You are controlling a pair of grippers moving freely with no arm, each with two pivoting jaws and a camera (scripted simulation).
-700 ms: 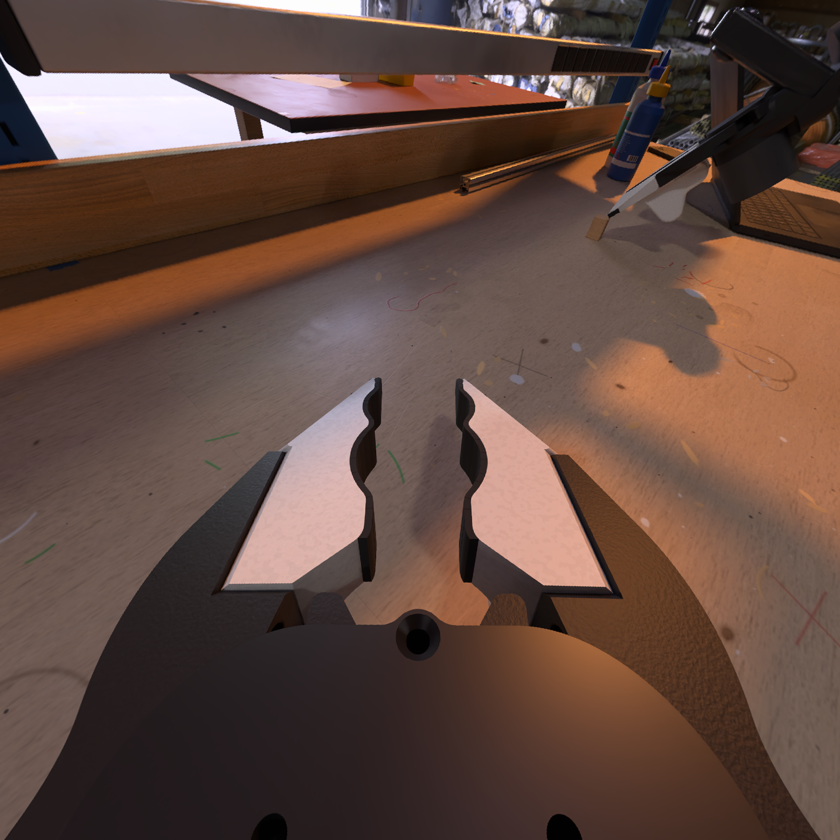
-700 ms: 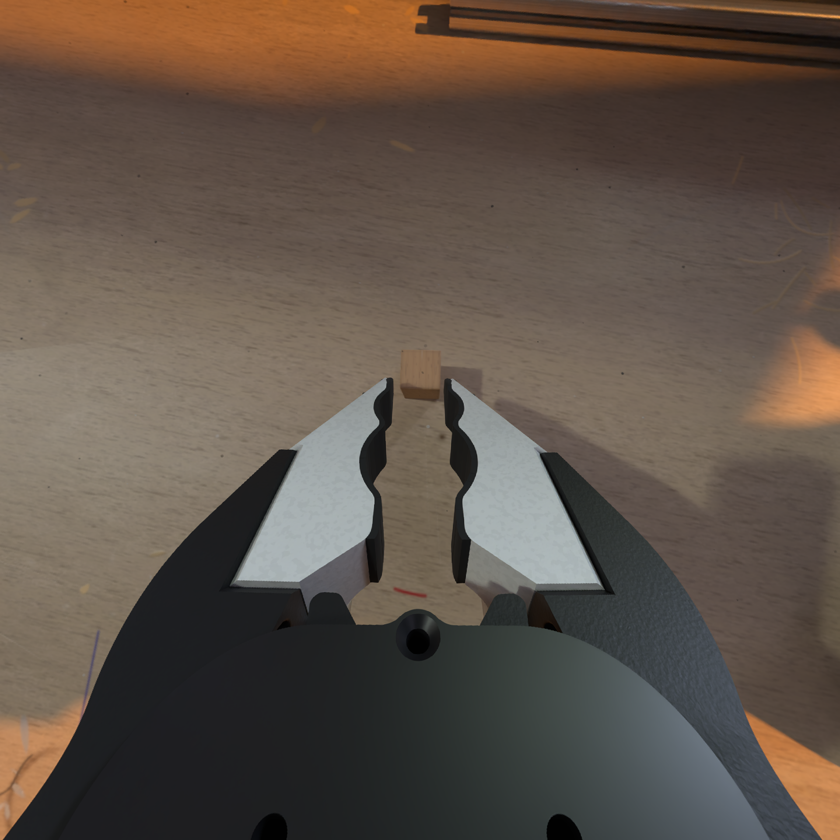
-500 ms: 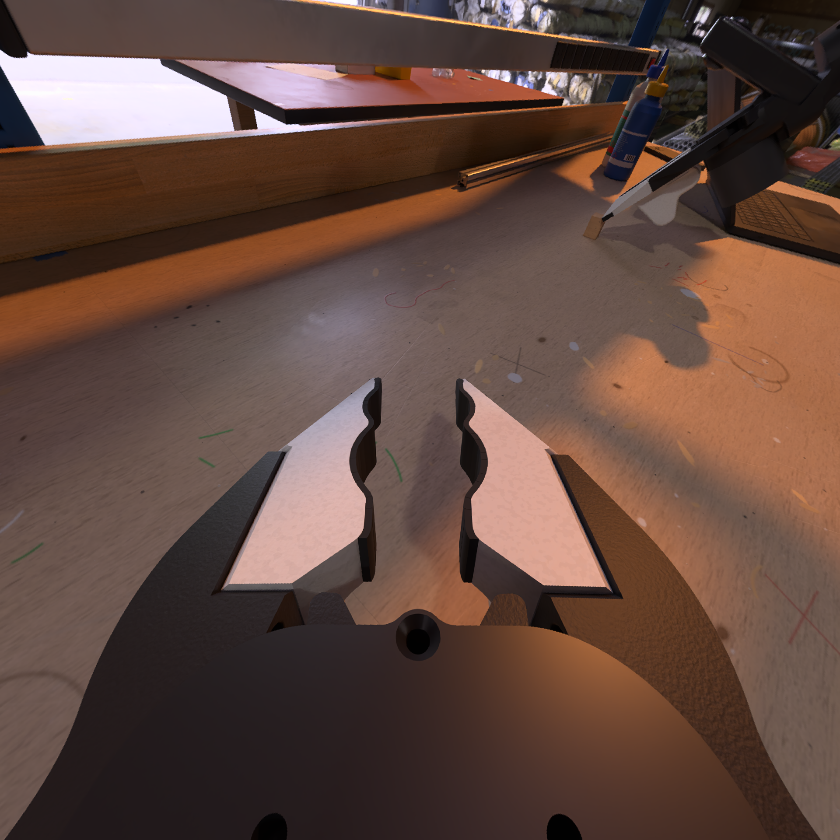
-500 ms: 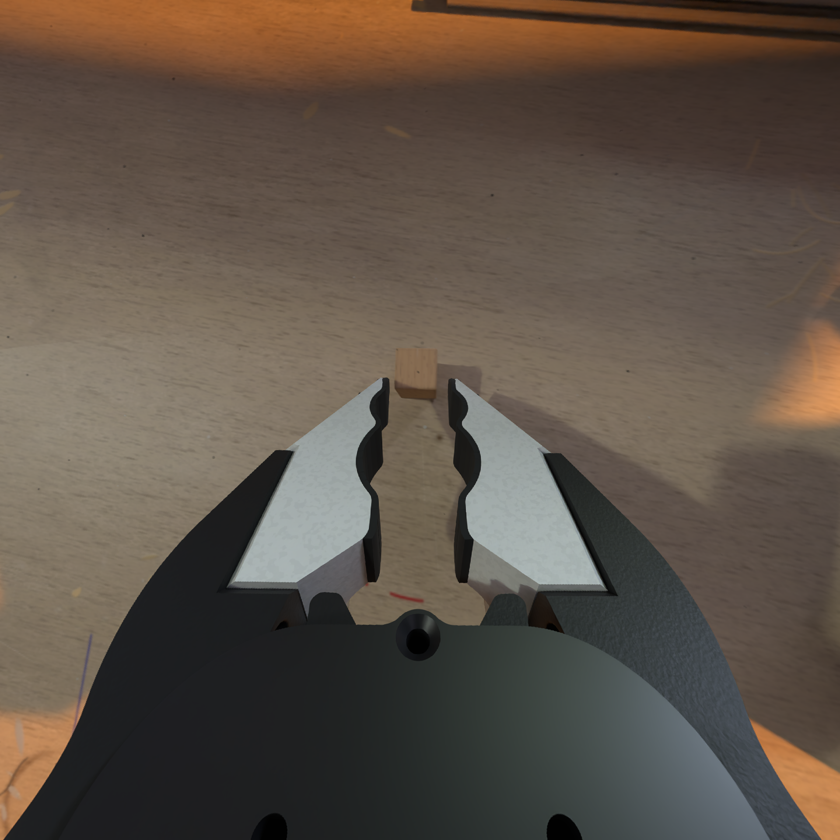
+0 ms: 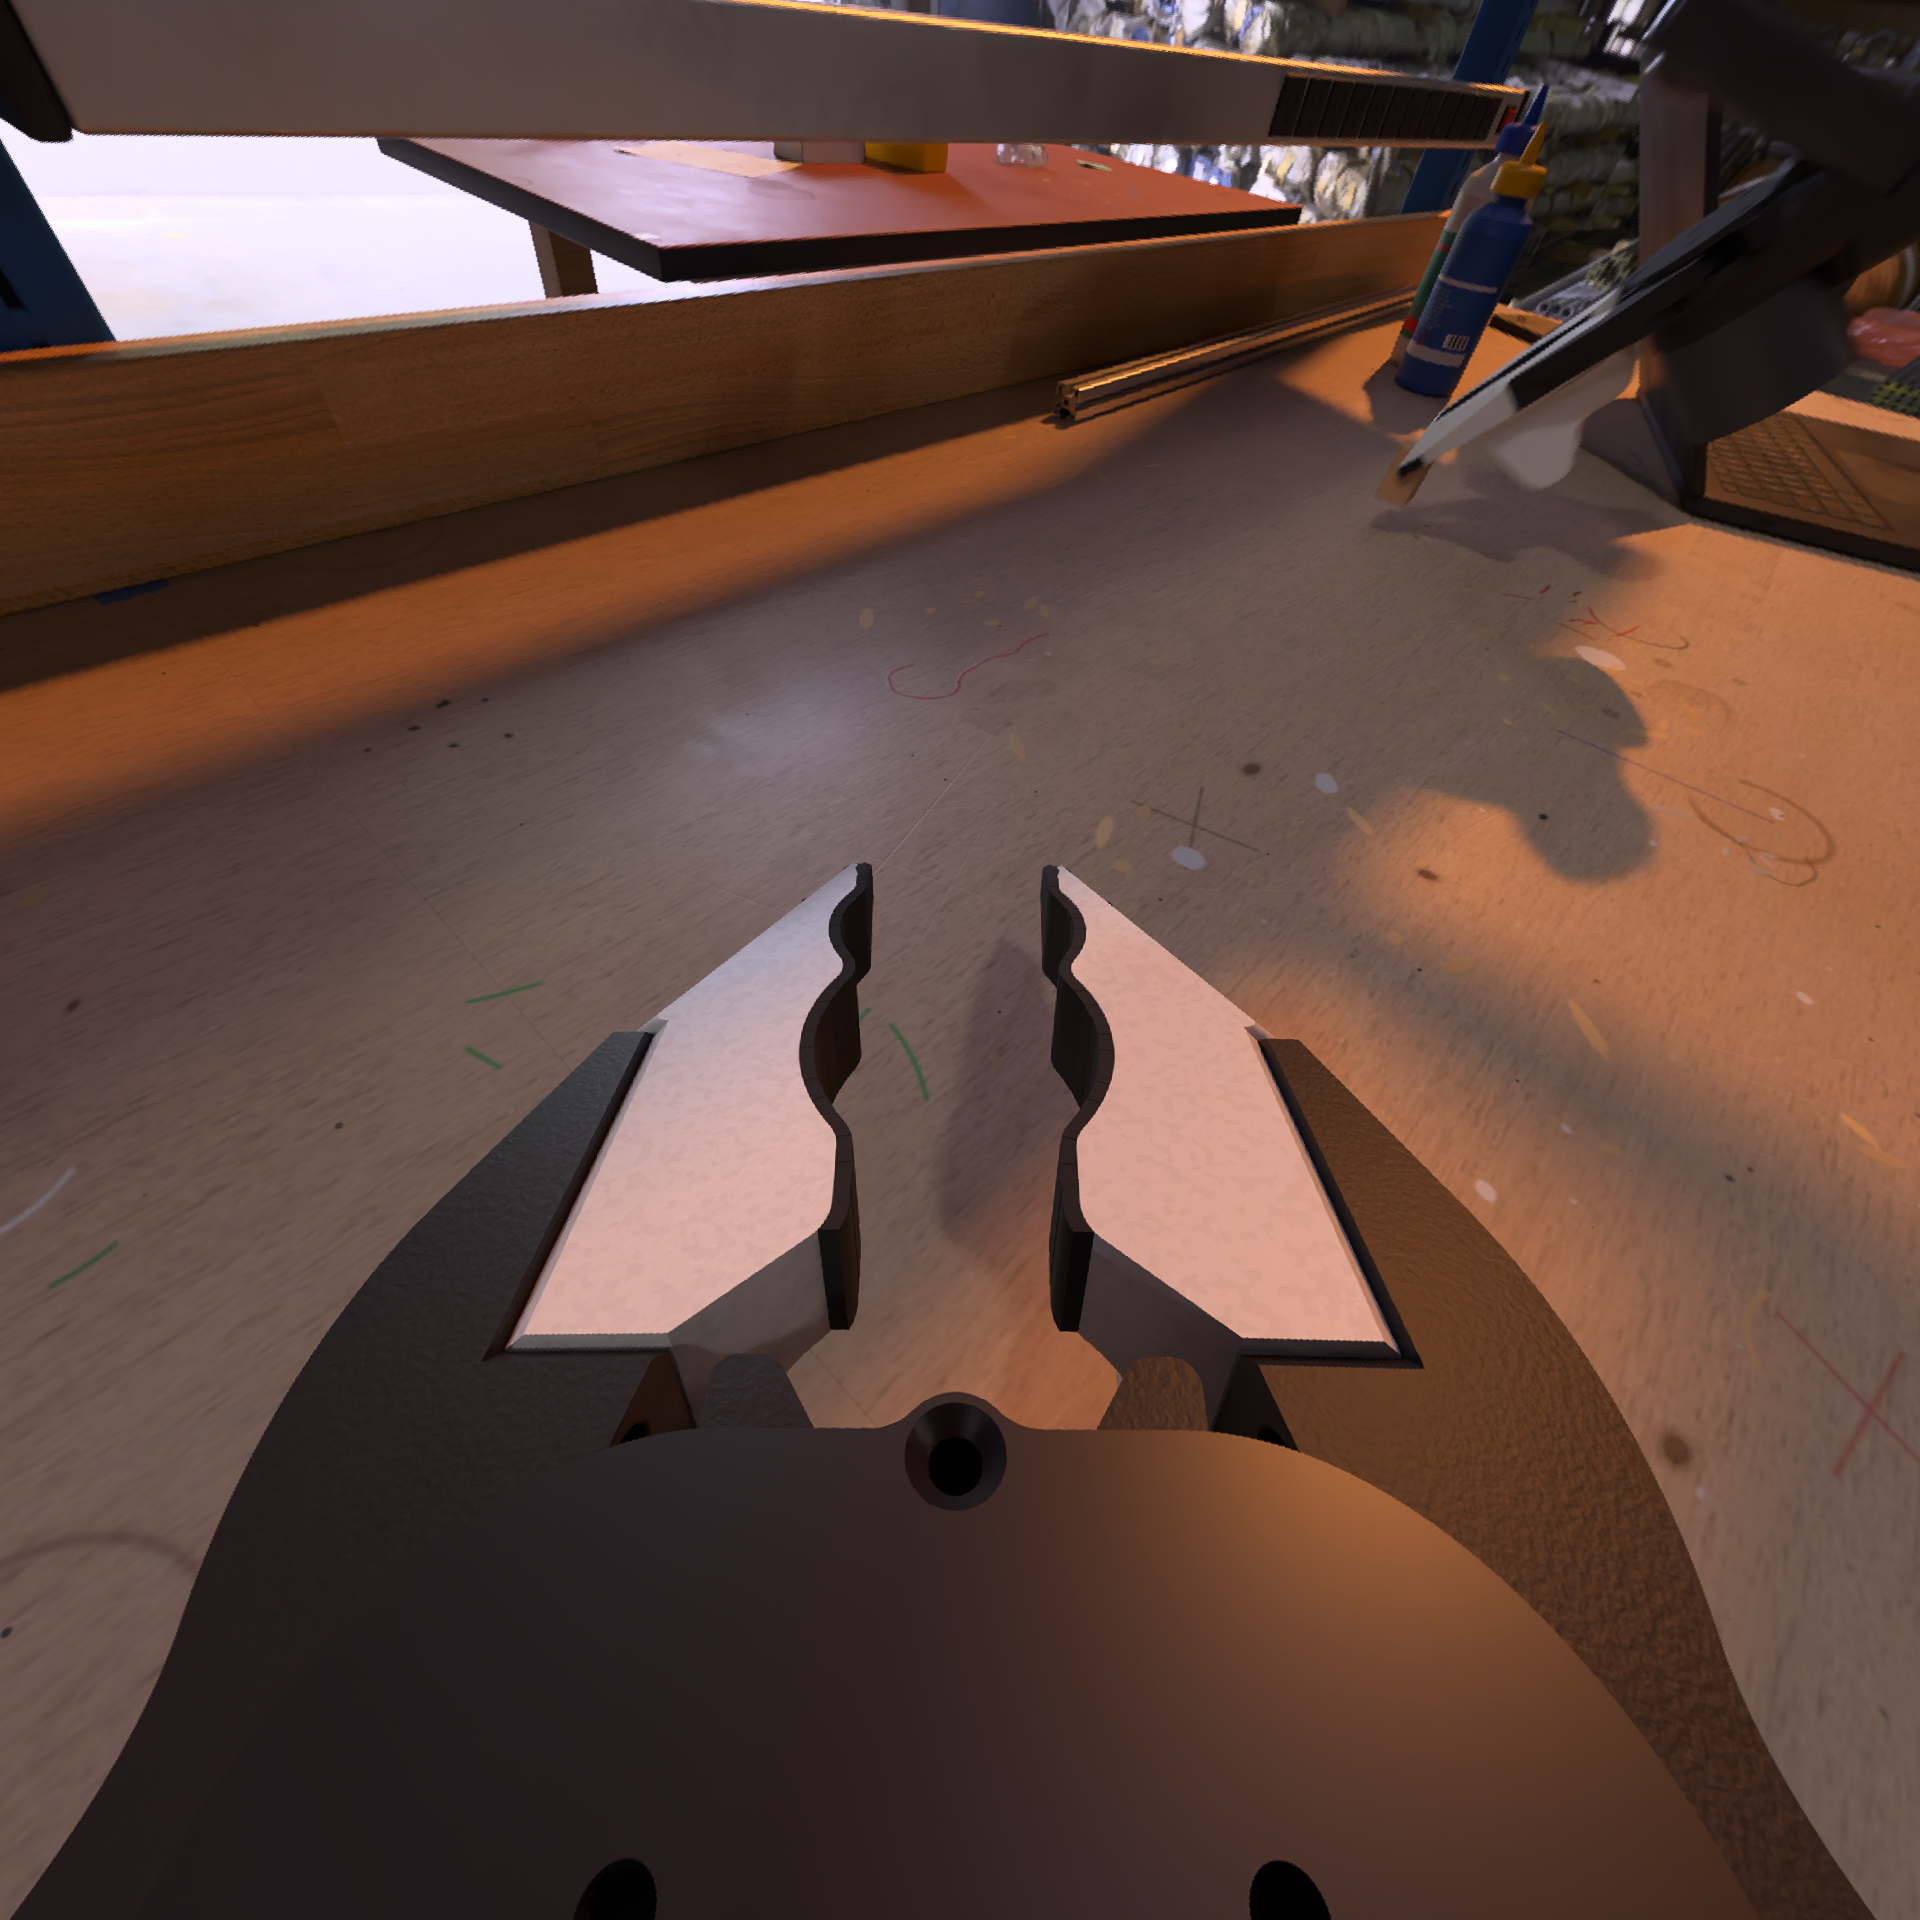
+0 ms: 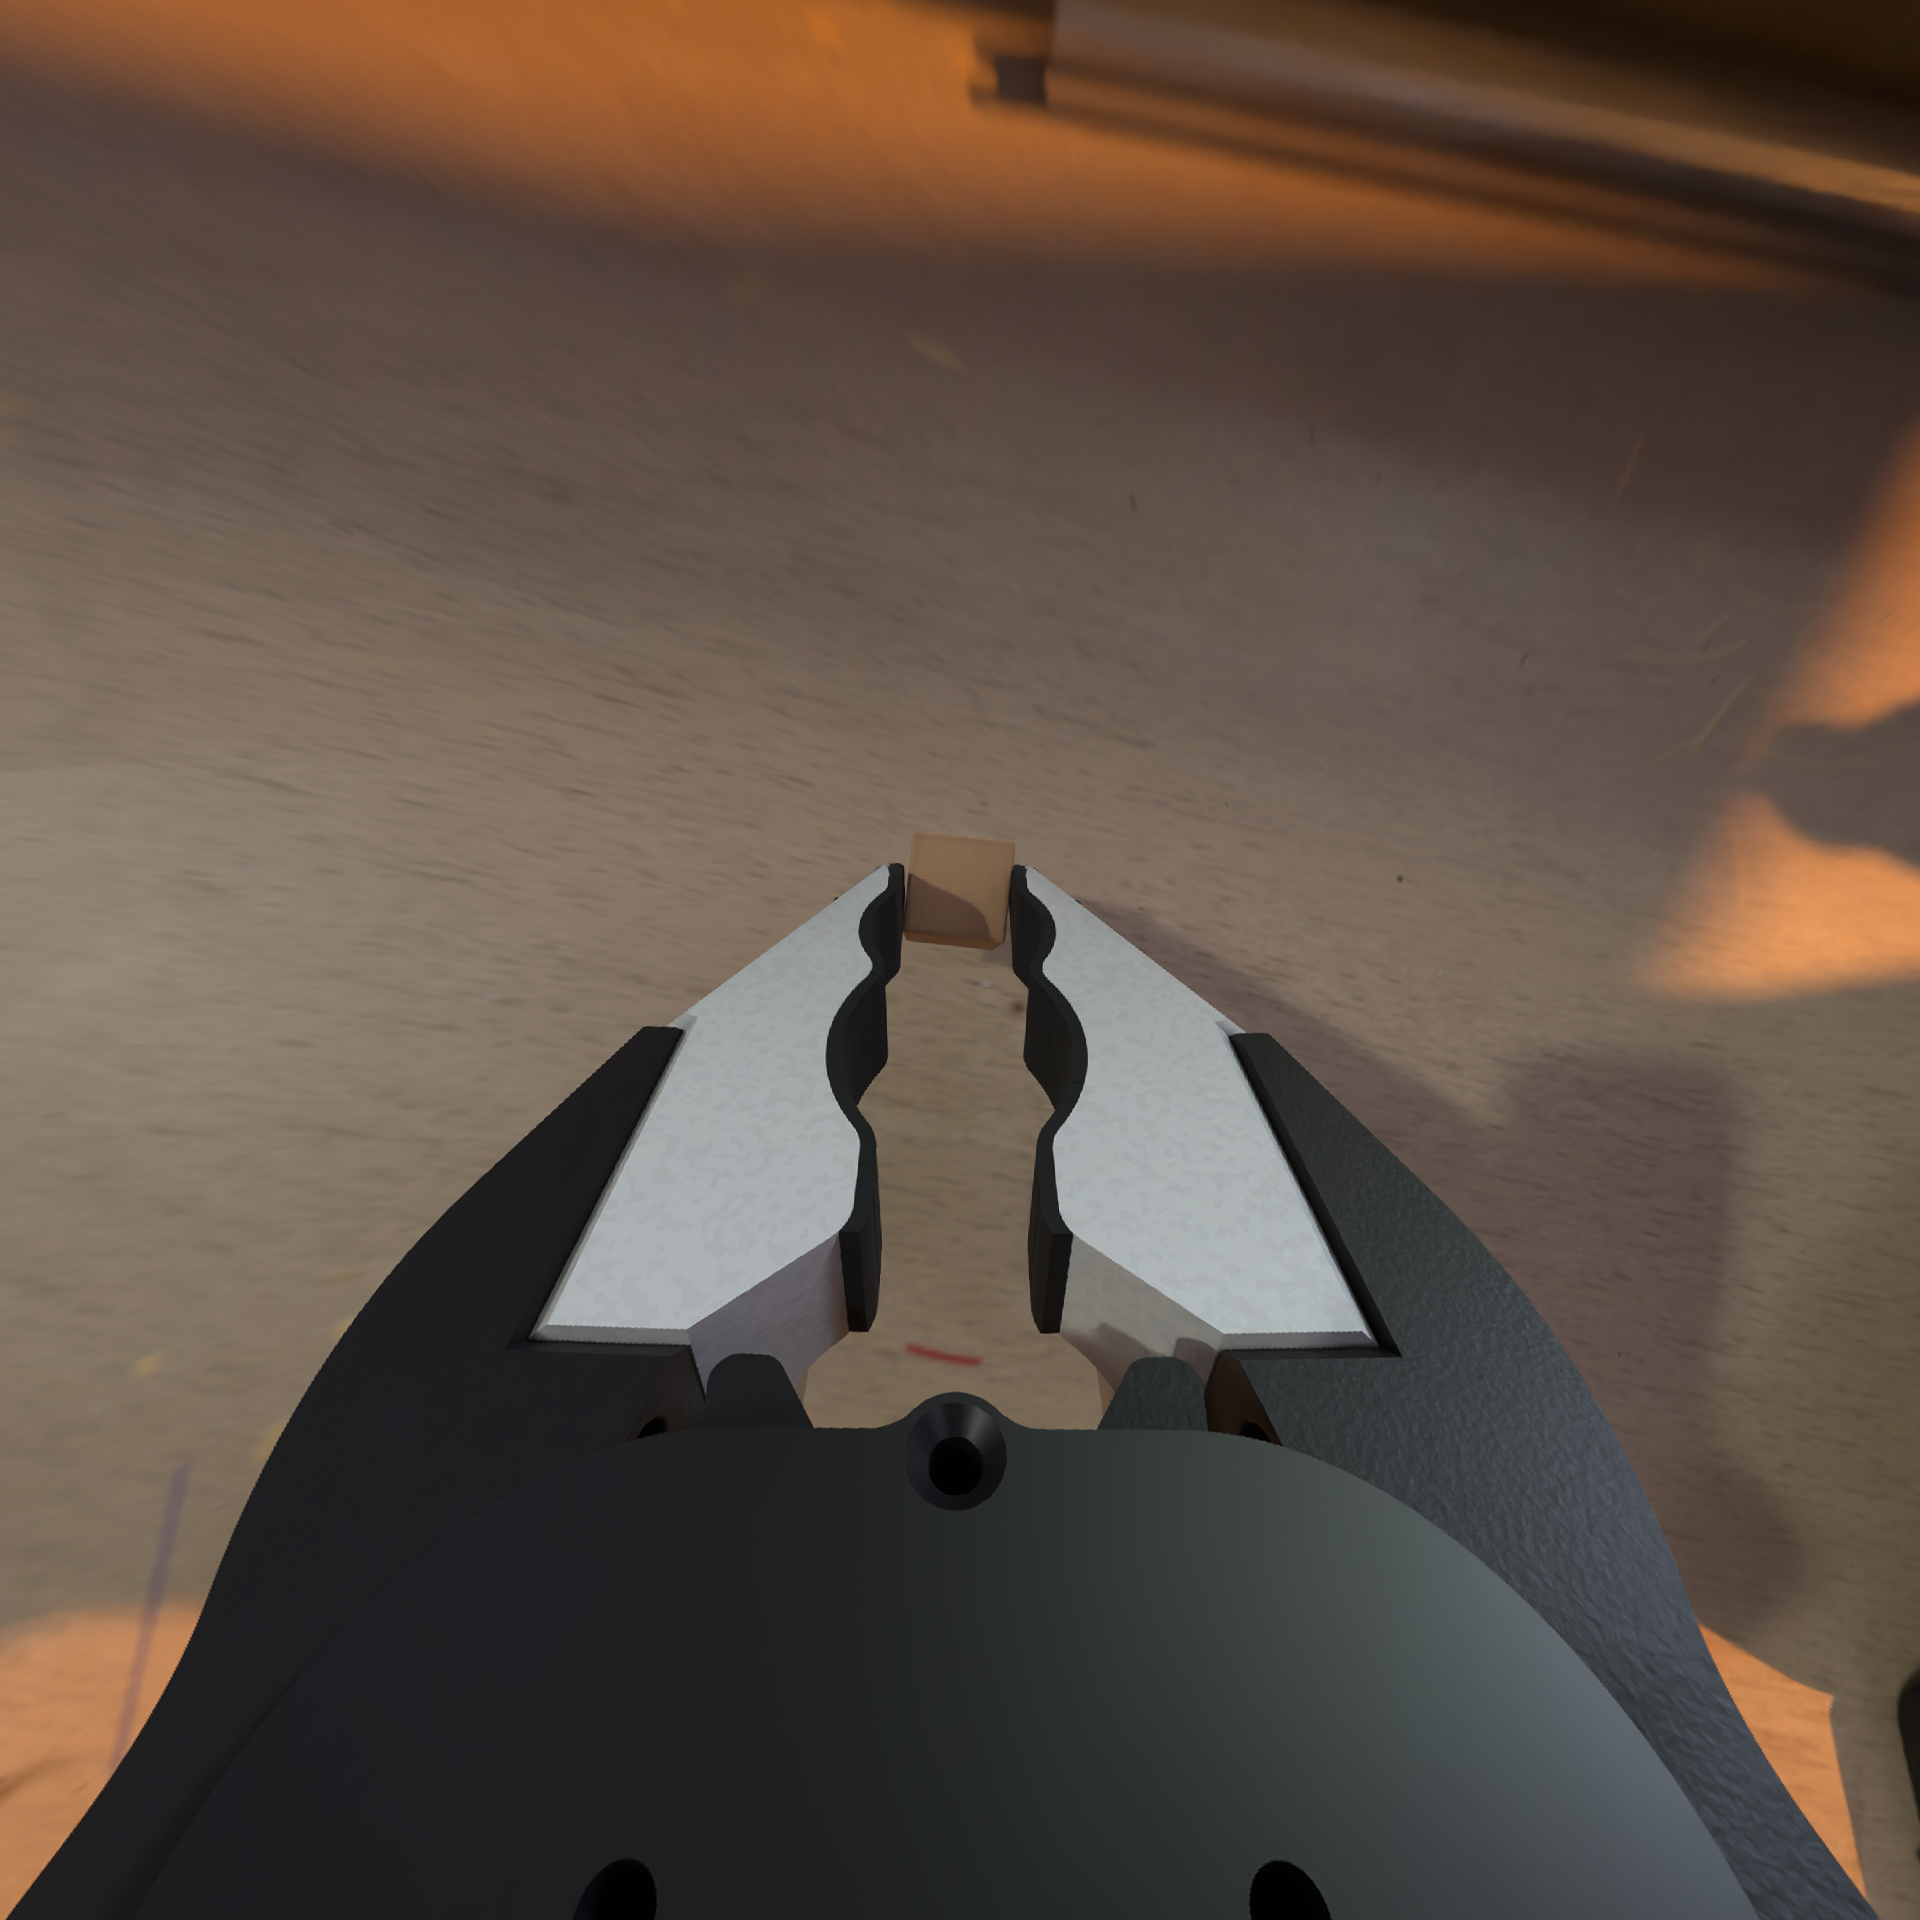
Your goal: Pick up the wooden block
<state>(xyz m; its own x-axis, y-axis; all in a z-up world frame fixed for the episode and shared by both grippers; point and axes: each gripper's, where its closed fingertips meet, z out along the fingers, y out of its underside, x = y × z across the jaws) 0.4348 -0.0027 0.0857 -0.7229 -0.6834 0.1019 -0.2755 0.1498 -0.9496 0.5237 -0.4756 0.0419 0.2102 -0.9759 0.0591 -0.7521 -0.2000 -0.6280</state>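
Observation:
The wooden block (image 6: pixel 957 891) is a small light-brown cube, pinched between the fingertips of my right gripper (image 6: pixel 956 902), whose jaws have closed to its width. In the left wrist view the right gripper (image 5: pixel 1413 473) shows far off at the upper right. It holds the block (image 5: pixel 1394 491) at its tip, tilted and just above the tabletop, with a shadow under it. My left gripper (image 5: pixel 956 883) is open and empty, low over the wooden tabletop (image 5: pixel 623 831).
A long wooden beam (image 5: pixel 623 416) runs along the back of the table, with an aluminium rail (image 5: pixel 1226 364) lying before it; the rail also shows in the right wrist view (image 6: pixel 1455 135). A blue glue bottle (image 5: pixel 1465 281) and a dark laptop (image 5: pixel 1818 488) stand at the far right.
My right gripper moved forward around the block and closed on it; its view now shifts and blurs, with the block raised slightly. My left gripper has barely moved.

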